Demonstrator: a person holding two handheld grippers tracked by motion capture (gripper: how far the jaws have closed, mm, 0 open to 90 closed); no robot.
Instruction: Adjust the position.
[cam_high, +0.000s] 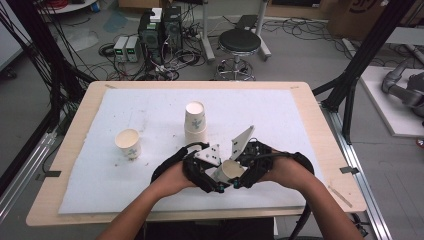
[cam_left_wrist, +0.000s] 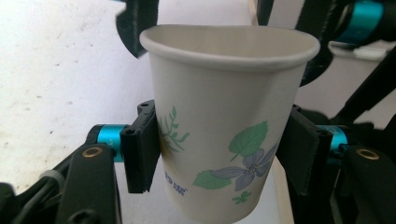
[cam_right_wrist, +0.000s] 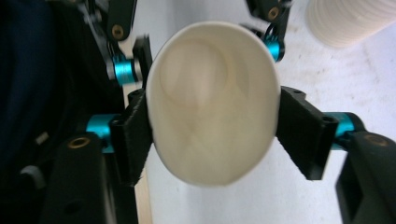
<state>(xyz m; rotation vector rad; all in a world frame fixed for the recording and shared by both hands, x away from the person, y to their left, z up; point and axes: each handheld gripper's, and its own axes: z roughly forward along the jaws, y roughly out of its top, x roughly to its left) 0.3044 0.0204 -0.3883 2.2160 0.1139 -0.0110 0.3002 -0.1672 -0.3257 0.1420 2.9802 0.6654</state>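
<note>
Paper cup (cam_left_wrist: 224, 130): one, white with a printed leaf-and-flower motif, rolled rim, empty. It is held clear of the table between the two grippers, near the front edge of the white mat (cam_high: 125, 185), seen tipped with its mouth toward the person in the high view (cam_high: 231, 170).

Handling: judged very light, thin-walled and easily crushed; the mouth already reads oval in the right gripper view (cam_right_wrist: 212, 100), so it yields under side pressure. The waxy wall is likely a little slippery. Best hold is mid-wall, pads flat on opposite sides, with modest force; the rim is the stiffest band, the base the next.

Left gripper (cam_left_wrist: 224, 151): clenched on the cup, both black pads (cam_left_wrist: 142, 151) pressed flat against the wall at about mid-height, the wall visibly pinched straight between them.

Right gripper (cam_right_wrist: 212, 140): jaws straddle the same cup near its rim. The left pad (cam_right_wrist: 133, 140) appears to touch the wall; whether the right pad presses or merely stands beside it is hard to tell in this blurred picture. Taken as loosened, not gripping.

Stack of paper cups (cam_high: 195, 122): same pattern, upright, mid-mat, just beyond the grippers.

Single paper cup (cam_high: 128, 143): upright, empty, on the left part of the mat, well apart from the stack.

Table (cam_high: 75, 150): light wood, carrying the mat.

Beyond the table: black stool (cam_high: 240, 45), computer cases and cabling (cam_high: 160, 35) on the floor.
</note>
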